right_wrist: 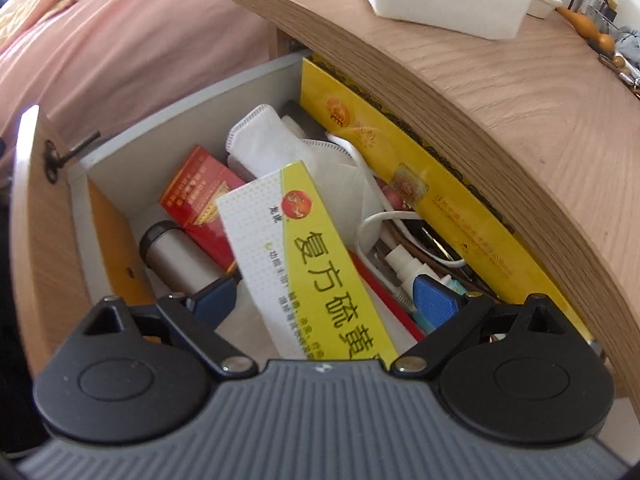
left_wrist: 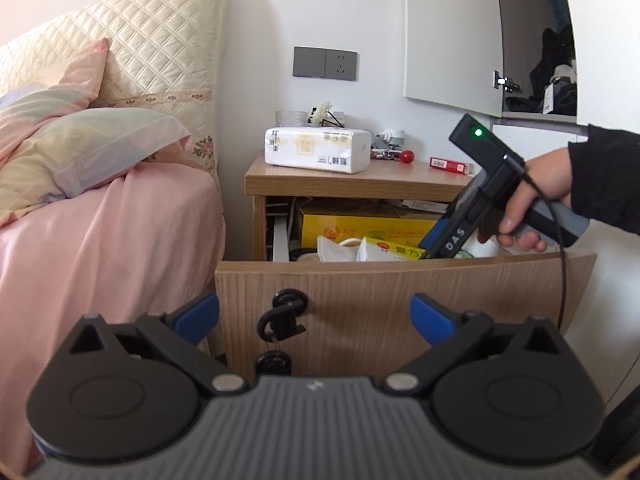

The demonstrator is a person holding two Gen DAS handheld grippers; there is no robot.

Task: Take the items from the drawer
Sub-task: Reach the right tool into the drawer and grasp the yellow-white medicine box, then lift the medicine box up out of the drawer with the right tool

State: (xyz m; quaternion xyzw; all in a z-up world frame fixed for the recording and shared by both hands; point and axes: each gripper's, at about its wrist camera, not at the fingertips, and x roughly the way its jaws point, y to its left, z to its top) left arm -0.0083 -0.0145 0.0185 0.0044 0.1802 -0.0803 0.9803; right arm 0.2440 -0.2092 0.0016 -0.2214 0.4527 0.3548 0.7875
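Left wrist view: left gripper (left_wrist: 314, 316) spread wide, holding nothing, hovering apart from the wooden front of the open drawer (left_wrist: 400, 292) beside the pink bed (left_wrist: 100, 248). At two o'clock, a hand (left_wrist: 536, 200) tilting the right gripper (left_wrist: 448, 236) down into the drawer; tissue pack (left_wrist: 316, 150) on the nightstand top (left_wrist: 360, 182).

Right wrist view: right gripper (right_wrist: 324, 296) also spread wide, empty, straddling a white-and-yellow medicine box (right_wrist: 304, 252) inside the drawer (right_wrist: 100, 168). At ten o'clock of that box, a red carton (right_wrist: 200, 200) and a silver cylinder (right_wrist: 176, 252); at twelve, a white face mask (right_wrist: 272, 140); at two, white cables (right_wrist: 380, 224) and a long yellow box (right_wrist: 400, 168) against the back.
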